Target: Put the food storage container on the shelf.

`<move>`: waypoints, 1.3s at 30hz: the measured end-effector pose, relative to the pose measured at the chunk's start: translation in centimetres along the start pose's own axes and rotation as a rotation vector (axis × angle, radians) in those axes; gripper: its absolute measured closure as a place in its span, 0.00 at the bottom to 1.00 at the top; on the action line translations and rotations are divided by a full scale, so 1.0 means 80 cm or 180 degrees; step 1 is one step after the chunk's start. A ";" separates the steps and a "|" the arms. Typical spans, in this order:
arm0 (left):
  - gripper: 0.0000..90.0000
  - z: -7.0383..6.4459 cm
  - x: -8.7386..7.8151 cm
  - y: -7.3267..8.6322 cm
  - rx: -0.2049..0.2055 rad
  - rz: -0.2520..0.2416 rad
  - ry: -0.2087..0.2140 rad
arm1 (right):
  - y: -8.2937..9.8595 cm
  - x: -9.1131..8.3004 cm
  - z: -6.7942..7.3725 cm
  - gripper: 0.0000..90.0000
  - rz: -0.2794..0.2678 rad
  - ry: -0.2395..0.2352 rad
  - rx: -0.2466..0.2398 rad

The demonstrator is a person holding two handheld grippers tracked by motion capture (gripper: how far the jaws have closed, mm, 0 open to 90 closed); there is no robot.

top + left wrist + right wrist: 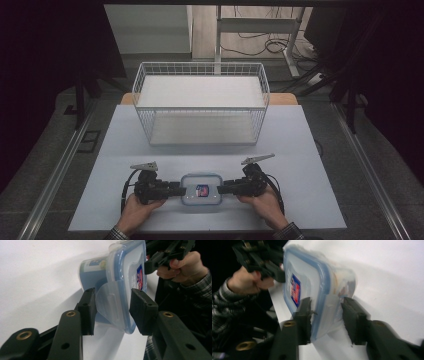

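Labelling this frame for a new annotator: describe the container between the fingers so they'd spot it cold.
Start at the white wire basket at the far side of the pale table. Come toward the near edge: the container sits there between the left gripper and right gripper. It is a clear rounded-rectangular box with a blue-rimmed clip lid and a red-and-blue label.

"What is between the two black jaws of the left gripper [112, 312]?"

"A clear box [117, 277] with a blue-edged lid. Its side flap [110, 302] sits in the gap. The jaws stand a little apart on each side of it."

"What's on the far end?"

"The right gripper [166, 253], held by a hand [183, 266] in a checked sleeve. The box sits on a white table [37, 277]."
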State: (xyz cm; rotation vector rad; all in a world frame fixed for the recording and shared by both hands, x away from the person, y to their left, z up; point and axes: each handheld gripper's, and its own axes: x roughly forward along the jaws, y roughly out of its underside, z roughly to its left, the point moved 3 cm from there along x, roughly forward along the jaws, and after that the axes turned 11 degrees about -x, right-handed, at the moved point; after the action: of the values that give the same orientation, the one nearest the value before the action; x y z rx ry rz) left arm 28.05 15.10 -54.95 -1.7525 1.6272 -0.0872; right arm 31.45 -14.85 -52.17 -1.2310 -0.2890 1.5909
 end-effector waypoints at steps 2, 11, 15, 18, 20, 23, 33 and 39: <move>0.65 0.000 0.000 -0.001 0.0005 -0.0021 0.0036 | -0.004 -0.007 -0.003 0.77 -0.0160 -0.0065 0.0081; 0.65 0.002 0.000 0.001 -0.0012 -0.0005 0.0052 | 0.002 0.002 -0.002 0.66 0.0047 -0.0013 0.0007; 0.65 0.003 0.000 0.001 -0.0025 -0.0029 0.0066 | 0.004 0.008 -0.002 0.61 0.0055 -0.0058 0.0080; 0.65 0.003 0.000 0.001 -0.0043 -0.0039 0.0070 | 0.004 0.008 -0.001 0.62 0.0031 -0.0037 0.0089; 0.65 0.003 0.001 0.001 -0.0063 -0.0047 0.0072 | 0.004 0.007 -0.001 0.62 0.0013 -0.0038 0.0081; 0.65 0.008 0.001 0.000 -0.0192 -0.0085 0.0138 | 0.003 0.003 -0.002 0.66 -0.0125 -0.0148 0.0156; 0.65 0.000 -0.008 -0.017 -0.0173 -0.0248 0.0183 | -0.008 -0.004 0.002 0.65 -0.0222 -0.0096 0.0093; 0.65 -0.011 -0.016 -0.037 -0.0111 -0.0301 0.0164 | -0.027 -0.015 0.004 0.65 -0.0333 -0.0077 0.0024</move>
State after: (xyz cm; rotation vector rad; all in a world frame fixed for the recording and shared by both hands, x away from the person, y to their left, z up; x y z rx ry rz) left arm 29.83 15.65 -52.13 -1.8678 1.5907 -0.1506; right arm 32.33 -14.81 -49.86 -1.1728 -0.3570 1.5163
